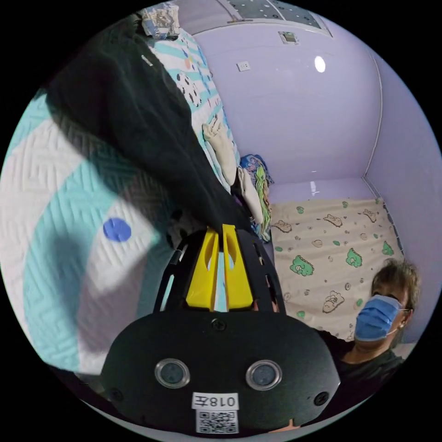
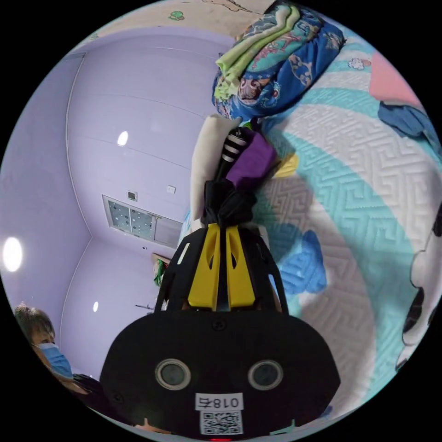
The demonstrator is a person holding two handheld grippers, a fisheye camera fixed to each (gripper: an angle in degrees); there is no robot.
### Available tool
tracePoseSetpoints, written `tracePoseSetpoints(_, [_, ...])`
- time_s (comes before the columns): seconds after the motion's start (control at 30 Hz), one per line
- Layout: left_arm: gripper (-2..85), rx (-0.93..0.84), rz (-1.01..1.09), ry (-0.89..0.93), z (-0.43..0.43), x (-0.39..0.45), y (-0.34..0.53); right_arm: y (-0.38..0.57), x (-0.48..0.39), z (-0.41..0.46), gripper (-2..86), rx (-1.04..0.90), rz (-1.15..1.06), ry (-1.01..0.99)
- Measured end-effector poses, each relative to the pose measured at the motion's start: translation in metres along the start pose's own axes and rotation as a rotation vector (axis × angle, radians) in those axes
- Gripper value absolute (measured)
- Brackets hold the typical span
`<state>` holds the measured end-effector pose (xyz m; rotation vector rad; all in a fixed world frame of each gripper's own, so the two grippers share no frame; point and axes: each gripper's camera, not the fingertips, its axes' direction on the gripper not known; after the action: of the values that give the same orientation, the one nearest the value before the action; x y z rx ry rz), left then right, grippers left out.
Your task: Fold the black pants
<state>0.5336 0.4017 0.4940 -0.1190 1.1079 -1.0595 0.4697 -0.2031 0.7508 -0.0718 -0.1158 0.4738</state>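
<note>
The black pants (image 1: 138, 124) hang stretched between the two grippers, a long dark span running from the left gripper (image 1: 223, 229) over the quilted teal-and-white bedspread (image 1: 55, 193). The left gripper's yellow jaws are pressed together on an edge of the fabric. In the right gripper view the right gripper (image 2: 223, 226) pinches a bunched black end of the pants (image 2: 228, 202), jaws closed on it, pointing toward a folded blue patterned blanket (image 2: 276, 60). A masked person (image 1: 382, 313) shows beside a printed sheet (image 1: 331, 258)
</note>
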Motion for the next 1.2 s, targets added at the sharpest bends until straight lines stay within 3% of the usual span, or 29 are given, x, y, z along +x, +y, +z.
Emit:
tracePoseSetpoints(0.17, [-0.5,-0.116,-0.056,0.012,-0.004,-0.018,0.062,0.051,-0.013,-0.064,0.5,0.049,-0.067,0.066])
tracePoseSetpoints(0.27, [1.0,-0.173,-0.135,-0.020,0.012,-0.058,0.089,0.086,0.014,-0.079,0.7,-0.002,0.027,0.225])
tracePoseSetpoints(0.3, [2.3,-0.172,-0.145,-0.013,0.013,-0.065,0.093,0.100,0.028,-0.084,0.8,0.018,0.095,0.193])
tracePoseSetpoints(0.4, [7.9,-0.090,-0.126,0.059,-0.005,-0.083,0.111,0.125,0.036,-0.092,1.4,0.095,0.149,0.087])
tracePoseSetpoints(0.5, [8.9,0.061,-0.039,0.021,-0.054,-0.086,0.124,0.138,0.024,-0.088,2.8,0.091,0.117,0.132])
tracePoseSetpoints(0.57, [9.5,0.138,0.005,-0.113,-0.095,-0.091,0.124,0.142,0.025,-0.080,5.4,-0.003,0.149,0.255])
tracePoseSetpoints(0.67, [11.0,0.242,0.033,-0.310,-0.141,-0.106,0.110,0.161,0.015,-0.090,7.5,0.001,0.163,0.224])
tracePoseSetpoints(0.77, [13.4,0.355,0.022,-0.432,-0.177,-0.137,0.087,0.192,-0.041,-0.095,7.7,0.051,-0.020,0.337])
tracePoseSetpoints(0.83, [14.8,0.383,-0.031,-0.429,-0.187,-0.167,0.069,0.208,-0.089,-0.073,7.2,0.018,-0.204,0.345])
tracePoseSetpoints(0.9, [14.9,0.382,-0.071,-0.366,-0.187,-0.197,0.054,0.226,-0.155,-0.001,6.7,-0.162,-0.447,0.218])
tracePoseSetpoints(1.03, [12.7,0.398,-0.095,-0.284,-0.173,-0.233,0.038,0.267,-0.241,0.153,7.8,-0.506,-0.693,0.060])
tracePoseSetpoints(1.13, [7.9,0.399,-0.082,-0.254,-0.166,-0.248,0.043,0.310,-0.294,0.265,7.7,-0.635,-0.869,0.070])
tracePoseSetpoints(1.2, [6.7,0.414,-0.060,-0.229,-0.167,-0.252,0.052,0.343,-0.319,0.336,7.5,-0.714,-1.006,0.183])
